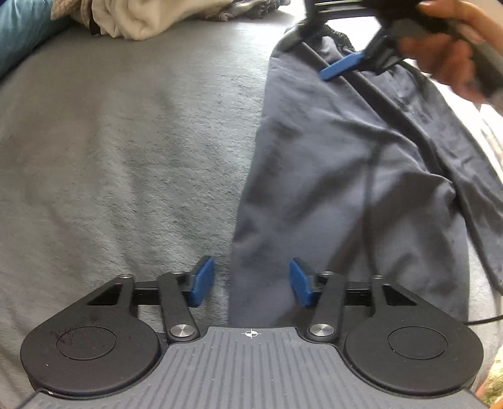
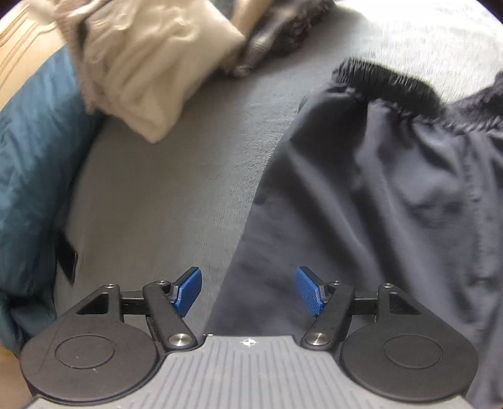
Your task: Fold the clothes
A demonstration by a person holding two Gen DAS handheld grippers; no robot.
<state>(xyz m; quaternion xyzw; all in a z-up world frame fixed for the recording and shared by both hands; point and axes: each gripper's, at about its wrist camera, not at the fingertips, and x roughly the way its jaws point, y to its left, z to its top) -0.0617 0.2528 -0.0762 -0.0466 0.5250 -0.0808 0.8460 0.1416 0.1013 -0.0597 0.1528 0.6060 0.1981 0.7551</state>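
Observation:
Dark navy trousers (image 1: 345,176) lie lengthwise on a grey fleece blanket (image 1: 125,151), folded leg over leg, with the black elastic waistband (image 2: 389,85) at the far end. My left gripper (image 1: 251,283) is open and empty, its blue pads straddling the near left edge of the trouser leg. My right gripper (image 2: 248,291) is open and empty over the trousers' left edge near the waist; it also shows in the left wrist view (image 1: 342,66), held by a hand above the waistband. The trousers fill the right half of the right wrist view (image 2: 377,204).
A cream garment (image 2: 151,69) and a dark crumpled garment (image 2: 276,28) are piled at the far end of the blanket (image 2: 176,188). A teal pillow (image 2: 34,157) lies at the left. A black cable (image 1: 371,195) trails across the trousers.

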